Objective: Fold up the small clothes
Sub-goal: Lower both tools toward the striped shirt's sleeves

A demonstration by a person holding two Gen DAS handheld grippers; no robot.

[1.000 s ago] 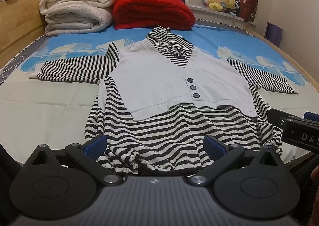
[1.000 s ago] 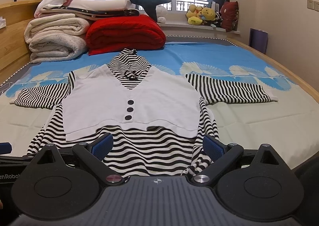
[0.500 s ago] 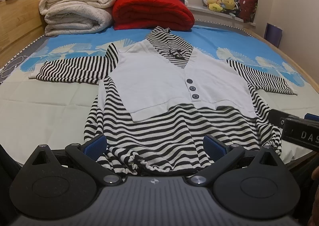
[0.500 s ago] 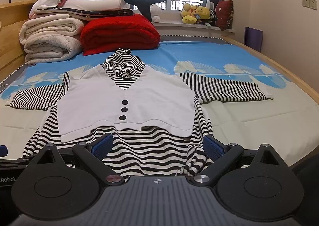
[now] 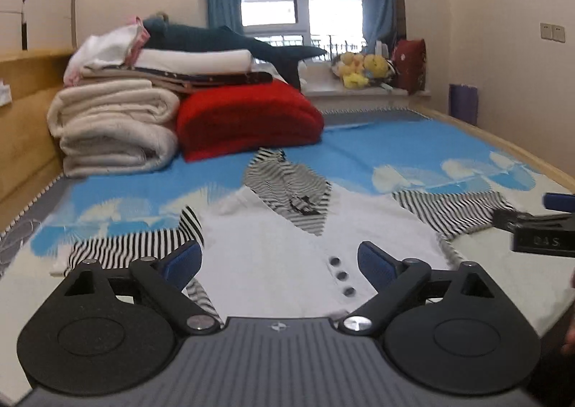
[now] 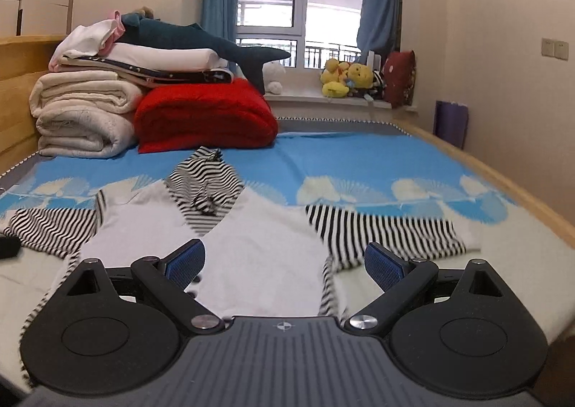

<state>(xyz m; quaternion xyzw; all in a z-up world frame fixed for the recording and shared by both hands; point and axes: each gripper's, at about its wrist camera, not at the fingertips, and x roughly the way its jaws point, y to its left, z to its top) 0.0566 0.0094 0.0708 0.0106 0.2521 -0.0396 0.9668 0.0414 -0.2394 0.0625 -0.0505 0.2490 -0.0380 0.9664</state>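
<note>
Bed (image 5: 413, 148) — striped top (image 5: 273, 256) flat ahead of left hand-held gripper (image 5: 278, 261).

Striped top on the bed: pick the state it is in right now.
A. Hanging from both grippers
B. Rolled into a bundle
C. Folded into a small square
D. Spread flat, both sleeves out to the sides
D: the striped top lies flat on the bed, its sleeves stretched out on either side.

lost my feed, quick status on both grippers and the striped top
Left gripper open, jaws just narrowed slightly, nothing between them. Right gripper open, empty. Striped top flat on bed, sleeves spread, unfolded. Nothing in the way.
</note>
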